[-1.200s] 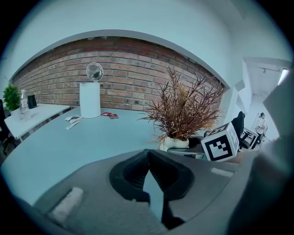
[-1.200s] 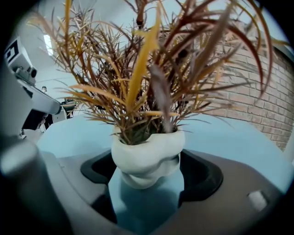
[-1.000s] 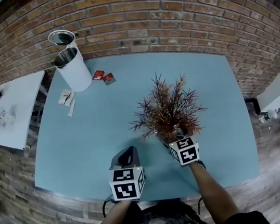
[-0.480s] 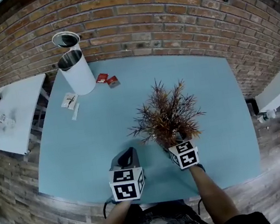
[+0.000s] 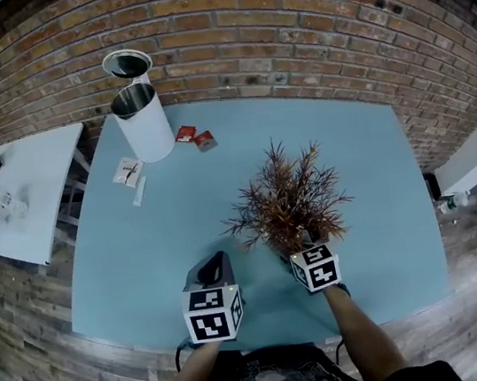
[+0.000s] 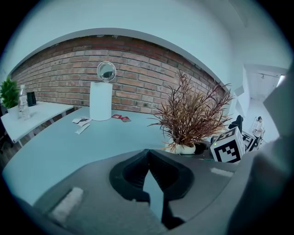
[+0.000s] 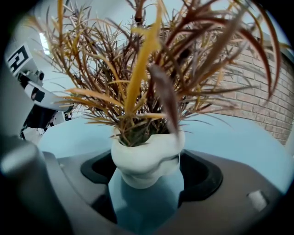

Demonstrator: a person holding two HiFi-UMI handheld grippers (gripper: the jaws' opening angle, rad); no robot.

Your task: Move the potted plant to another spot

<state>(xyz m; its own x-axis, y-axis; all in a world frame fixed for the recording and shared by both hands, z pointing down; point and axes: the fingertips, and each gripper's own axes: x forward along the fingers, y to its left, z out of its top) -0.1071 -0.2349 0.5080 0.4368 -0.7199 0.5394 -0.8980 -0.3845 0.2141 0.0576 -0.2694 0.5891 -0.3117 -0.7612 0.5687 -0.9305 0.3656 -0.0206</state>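
Potted plant is set on the table, at 3 o'clock from its centre. Left gripper is clenched on nothing, at 7 o'clock from the plant. Right gripper is clamped on the white pot. Carry step is judged in hand; a free spot is needed next. Pot grip is shown only in the right gripper view, being hidden under foliage in the head view.
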